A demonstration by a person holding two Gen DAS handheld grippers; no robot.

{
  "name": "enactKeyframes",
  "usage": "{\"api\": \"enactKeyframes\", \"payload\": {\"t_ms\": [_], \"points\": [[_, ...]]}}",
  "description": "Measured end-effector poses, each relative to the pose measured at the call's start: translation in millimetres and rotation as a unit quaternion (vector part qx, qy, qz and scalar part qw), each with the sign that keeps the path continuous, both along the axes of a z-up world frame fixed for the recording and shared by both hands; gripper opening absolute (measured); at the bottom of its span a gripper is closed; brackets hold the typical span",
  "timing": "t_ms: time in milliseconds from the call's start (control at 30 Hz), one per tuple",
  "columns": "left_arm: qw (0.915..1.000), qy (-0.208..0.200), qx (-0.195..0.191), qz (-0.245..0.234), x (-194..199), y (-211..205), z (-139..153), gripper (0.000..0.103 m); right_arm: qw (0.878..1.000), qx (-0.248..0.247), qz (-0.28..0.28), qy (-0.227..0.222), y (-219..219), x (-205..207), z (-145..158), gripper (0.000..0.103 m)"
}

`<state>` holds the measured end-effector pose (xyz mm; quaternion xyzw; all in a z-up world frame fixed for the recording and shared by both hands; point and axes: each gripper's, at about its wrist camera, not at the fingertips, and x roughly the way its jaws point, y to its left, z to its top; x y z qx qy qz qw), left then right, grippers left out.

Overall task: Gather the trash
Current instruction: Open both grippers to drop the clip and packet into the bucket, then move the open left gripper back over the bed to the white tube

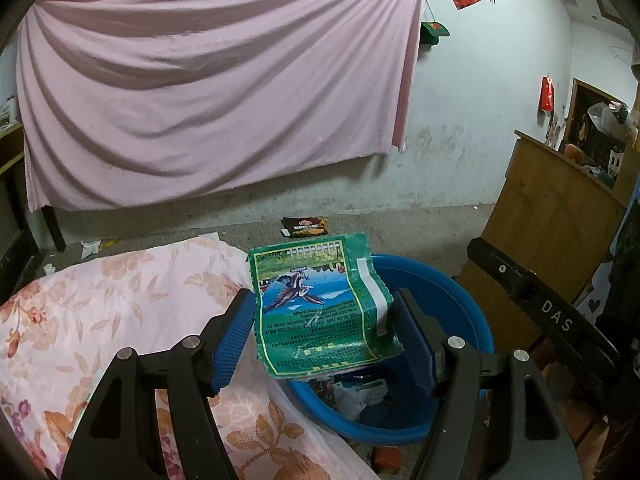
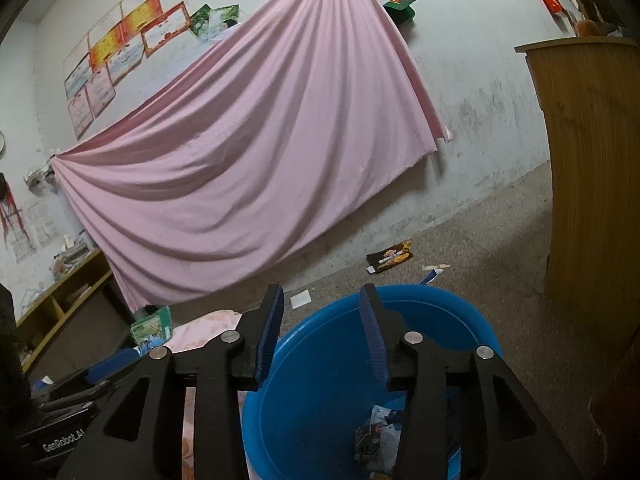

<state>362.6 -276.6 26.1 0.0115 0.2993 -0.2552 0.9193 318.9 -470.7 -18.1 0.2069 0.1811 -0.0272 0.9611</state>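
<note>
Left gripper spread wide; green printed bag sits between my pads, contact unclear, partly over the blue basin beside the floral bedding. Right gripper parted, empty, above the basin's rim. Wrappers lie inside; dark packet on floor

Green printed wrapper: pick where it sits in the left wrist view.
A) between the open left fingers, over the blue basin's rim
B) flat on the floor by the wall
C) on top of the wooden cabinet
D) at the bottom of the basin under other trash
A: the green printed wrapper stands between the left gripper fingers, which are spread wide, with the blue basin behind and below it.
</note>
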Motion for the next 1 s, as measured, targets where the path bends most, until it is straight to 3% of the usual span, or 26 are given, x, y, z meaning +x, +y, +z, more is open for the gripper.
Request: {"api": "enactKeyframes", "payload": {"t_ms": [300,367,433,600,733,867,1000], "points": [[0.9999,-0.004,-0.006,0.014,-1,6,2,0.074,1.0,-0.002,-0.005,0.0,0,0,0,0.054],[0.9997,-0.004,-0.008,0.021,-1,8,3,0.076,1.0,-0.002,-0.007,-0.002,0,0,0,0.063],[0.9995,-0.004,-0.014,0.028,0,13,4,0.081,1.0,-0.004,-0.009,-0.006,1,-2,1,0.067],[0.9987,-0.011,-0.02,0.045,0,17,8,0.082,1.0,-0.015,-0.011,-0.01,5,-3,1,0.076],[0.9973,-0.027,-0.027,0.062,-3,25,10,0.094,0.999,-0.024,-0.013,-0.016,7,-5,3,0.083],[0.9962,-0.031,-0.033,0.075,-3,30,10,0.094,0.999,-0.032,-0.022,-0.023,7,-6,5,0.097],[0.9953,-0.037,-0.03,0.084,-2,34,11,0.095,0.999,-0.034,-0.026,-0.032,7,-8,6,0.102]]}}
